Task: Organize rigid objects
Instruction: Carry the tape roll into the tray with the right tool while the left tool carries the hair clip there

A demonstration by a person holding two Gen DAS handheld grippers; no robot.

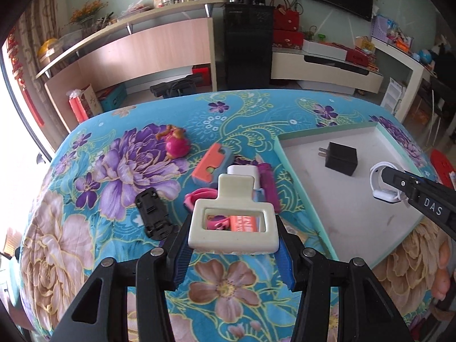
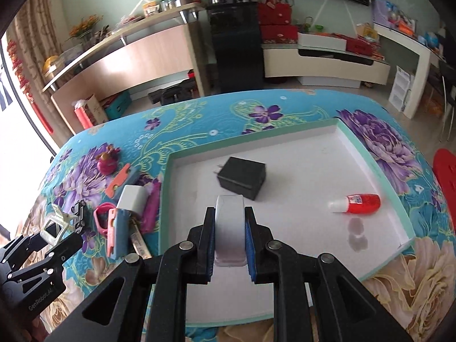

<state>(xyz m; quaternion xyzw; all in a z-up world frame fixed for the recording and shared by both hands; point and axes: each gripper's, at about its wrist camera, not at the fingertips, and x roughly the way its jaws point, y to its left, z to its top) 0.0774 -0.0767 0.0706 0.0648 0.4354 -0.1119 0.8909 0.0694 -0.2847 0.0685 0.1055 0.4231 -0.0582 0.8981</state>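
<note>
1. The left gripper (image 1: 233, 245) had its jaws partly closed on a cream plastic clip (image 1: 232, 225), pinched across its wide frame end, a span that gave the blue pads two flat sides to press on. It was held clear above the cloth.
2. The right gripper (image 2: 230, 245) was almost fully closed on a white ring-shaped holder (image 2: 229, 228), gripped across its narrow width, probably the only span it could take.
3. Directly beneath and ahead of the right gripper lay the shallow tray (image 2: 166, 199) with a black charger (image 2: 242, 177) and, further right, a red bottle (image 2: 356, 203); the tray seemed to be the collecting place.
4. Just beyond the left gripper, outside the tray's wall, the unsorted heap remained on the flowered bedspread (image 1: 114, 270): an orange-and-grey case (image 1: 211, 161), a white block (image 1: 246, 172) and a black toy car (image 1: 152, 213).
5. Further off sat a pink ball toy (image 1: 178, 145), apart from the heap.
</note>
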